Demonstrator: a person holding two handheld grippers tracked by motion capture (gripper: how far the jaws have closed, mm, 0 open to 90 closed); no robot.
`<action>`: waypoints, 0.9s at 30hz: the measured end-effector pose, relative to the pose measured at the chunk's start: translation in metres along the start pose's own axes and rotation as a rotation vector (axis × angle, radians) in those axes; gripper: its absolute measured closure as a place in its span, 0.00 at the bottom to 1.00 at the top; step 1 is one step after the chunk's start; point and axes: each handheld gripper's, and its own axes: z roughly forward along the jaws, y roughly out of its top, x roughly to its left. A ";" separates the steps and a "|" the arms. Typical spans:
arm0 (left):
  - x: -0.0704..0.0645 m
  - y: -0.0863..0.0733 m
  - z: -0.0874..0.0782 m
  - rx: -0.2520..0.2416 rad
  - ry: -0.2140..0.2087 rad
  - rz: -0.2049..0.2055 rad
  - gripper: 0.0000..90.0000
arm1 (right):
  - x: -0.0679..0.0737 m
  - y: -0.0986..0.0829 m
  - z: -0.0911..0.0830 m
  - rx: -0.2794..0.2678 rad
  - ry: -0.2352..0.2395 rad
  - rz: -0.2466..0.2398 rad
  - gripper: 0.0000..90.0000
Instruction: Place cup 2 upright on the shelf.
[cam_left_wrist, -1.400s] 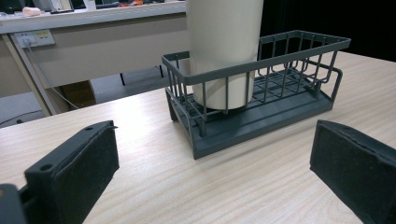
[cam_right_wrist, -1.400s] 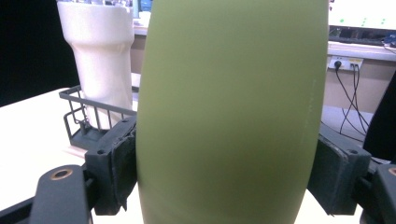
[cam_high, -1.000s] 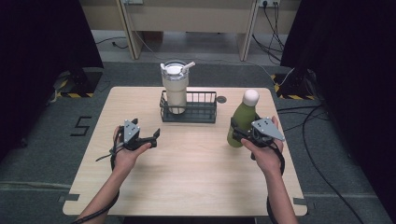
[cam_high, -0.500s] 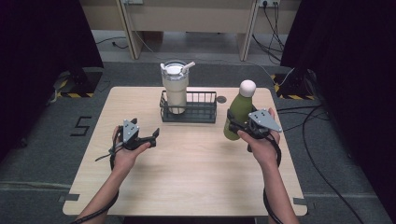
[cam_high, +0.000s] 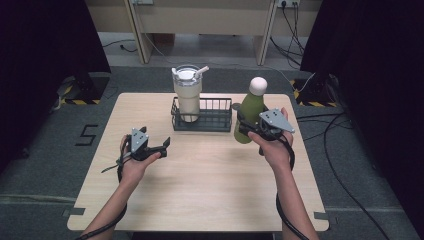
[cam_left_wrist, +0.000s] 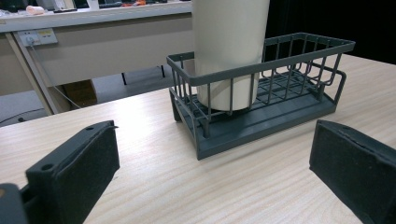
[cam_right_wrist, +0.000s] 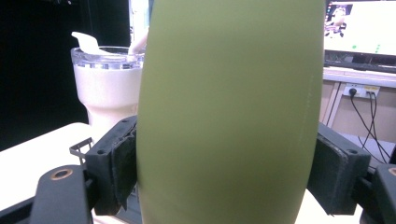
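Observation:
My right gripper (cam_high: 248, 125) is shut on a green bottle (cam_high: 249, 116) with a white cap, holding it upright just right of a dark wire basket (cam_high: 214, 121). Up close the green bottle (cam_right_wrist: 231, 112) is squeezed between both black pads (cam_right_wrist: 122, 163). A cream tumbler (cam_high: 187, 95) with a clear lid stands in the basket's left half; in the left gripper view the tumbler (cam_left_wrist: 229, 49) rises from the basket (cam_left_wrist: 280, 109). My left gripper (cam_high: 164, 144) rests open over the table's left half, pointing at the basket, nothing between its pads (cam_left_wrist: 88, 172).
The wooden table (cam_high: 205, 192) has bare room in the middle and front. The basket's right half holds nothing. Desks and cables stand beyond the far edge; black curtains flank both sides.
My right gripper has lifted the green bottle and carried it away from me and slightly left, toward the basket. The left gripper has stayed where it was.

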 end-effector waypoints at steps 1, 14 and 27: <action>0.000 0.000 0.000 0.000 0.001 0.000 0.01 | 0.000 0.000 0.001 0.000 0.000 0.001 0.24; 0.001 0.000 0.000 0.001 0.002 -0.005 0.01 | 0.004 0.013 0.015 -0.009 0.007 0.004 0.24; 0.002 0.000 -0.001 -0.001 0.003 -0.008 0.01 | 0.007 0.023 0.031 -0.014 0.010 0.005 0.24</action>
